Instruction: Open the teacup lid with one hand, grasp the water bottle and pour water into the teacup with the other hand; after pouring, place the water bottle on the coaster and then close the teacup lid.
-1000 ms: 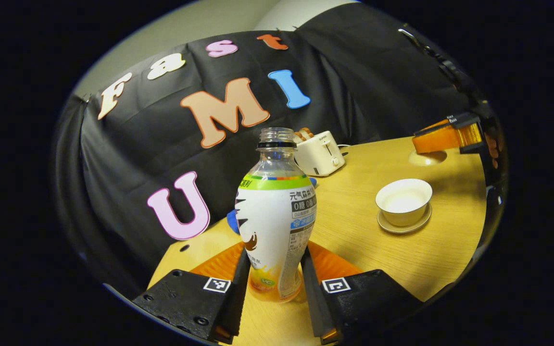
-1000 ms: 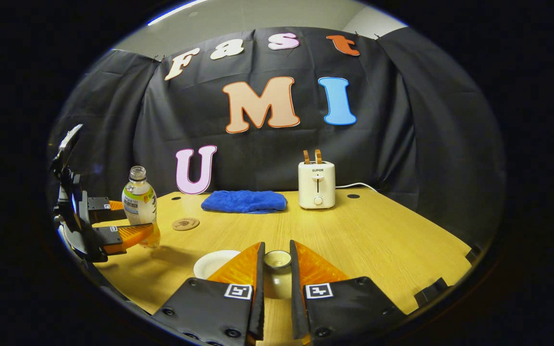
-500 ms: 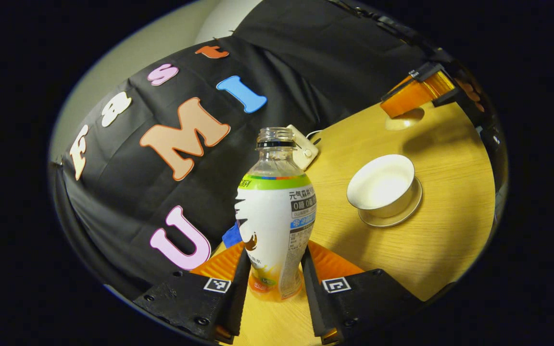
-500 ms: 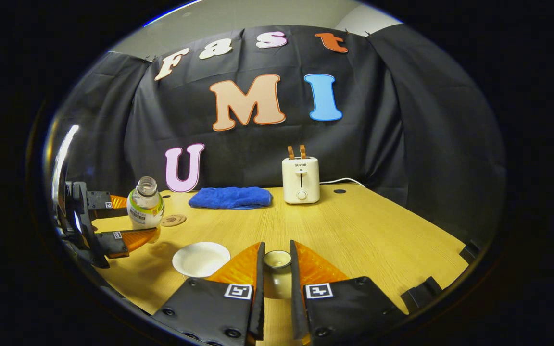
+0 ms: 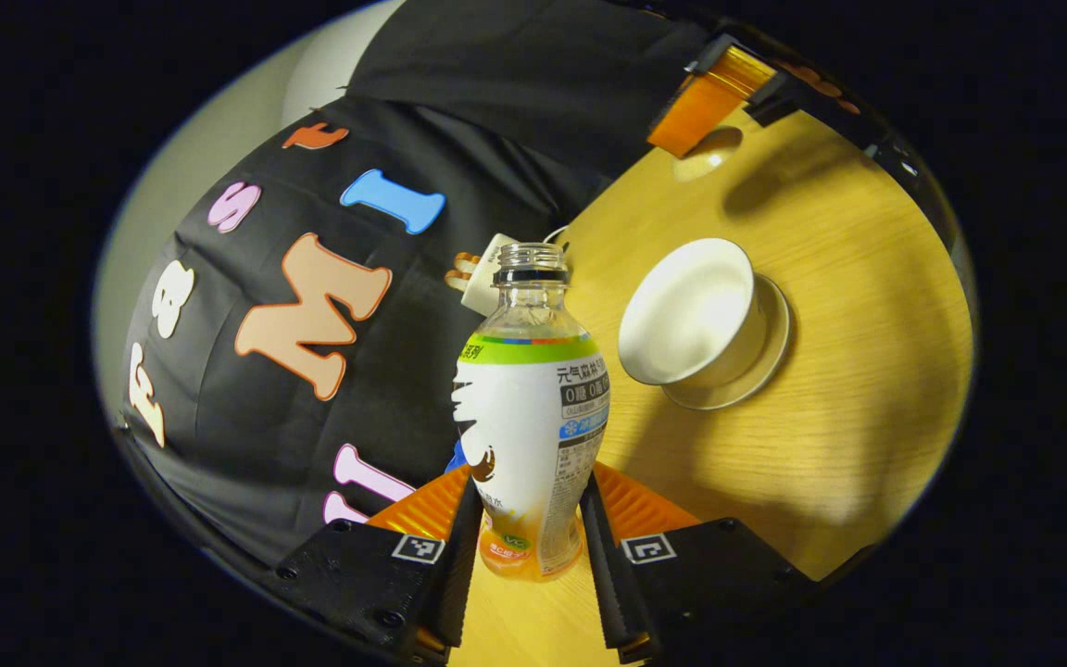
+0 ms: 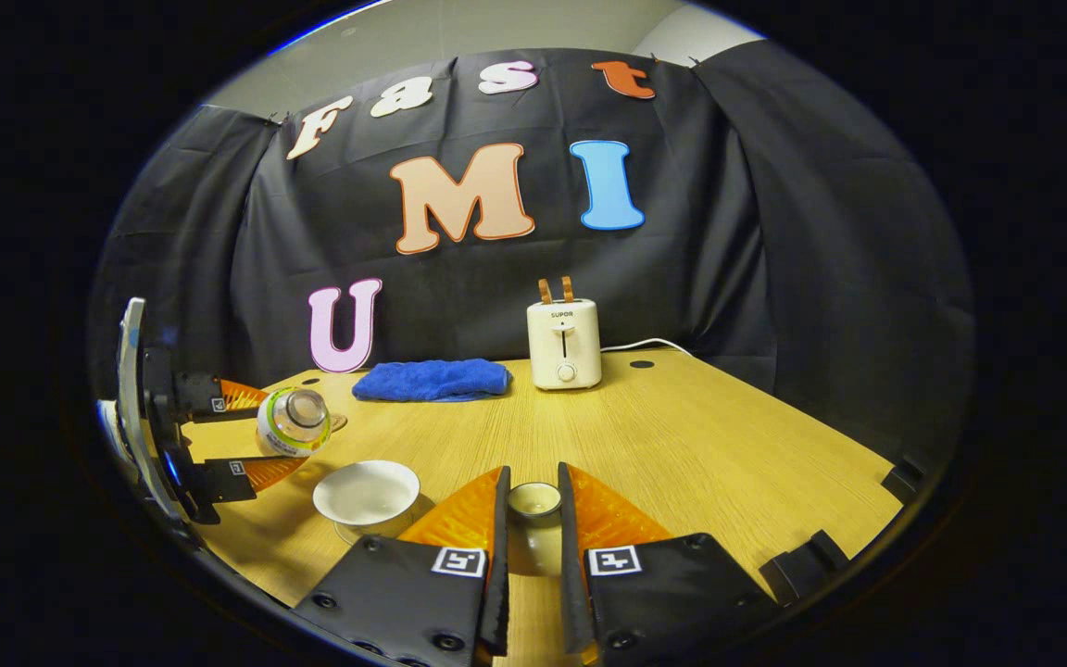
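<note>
My left gripper [image 5: 522,547] is shut on the uncapped water bottle [image 5: 530,417], which has a white and green label and a little yellow liquid at its base. In the right gripper view that bottle [image 6: 293,421] is tilted, its open mouth leaning toward the white teacup [image 6: 367,491]. The teacup [image 5: 691,310] stands uncovered on its saucer [image 5: 770,347], just right of the bottle's neck. My right gripper [image 6: 532,547] is shut on the knob of the teacup lid [image 6: 533,505], held above the table to the right of the cup. The coaster [image 6: 339,422] lies behind the bottle, mostly hidden.
A folded blue towel [image 6: 432,380] and a white toaster [image 6: 564,343] with two slices sit at the back of the wooden table [image 6: 700,445]. The left gripper [image 6: 209,435] shows at the far left of the right gripper view.
The left gripper has tilted the bottle further toward the teacup and brought it closer. The right gripper still holds the lid, shifted slightly.
</note>
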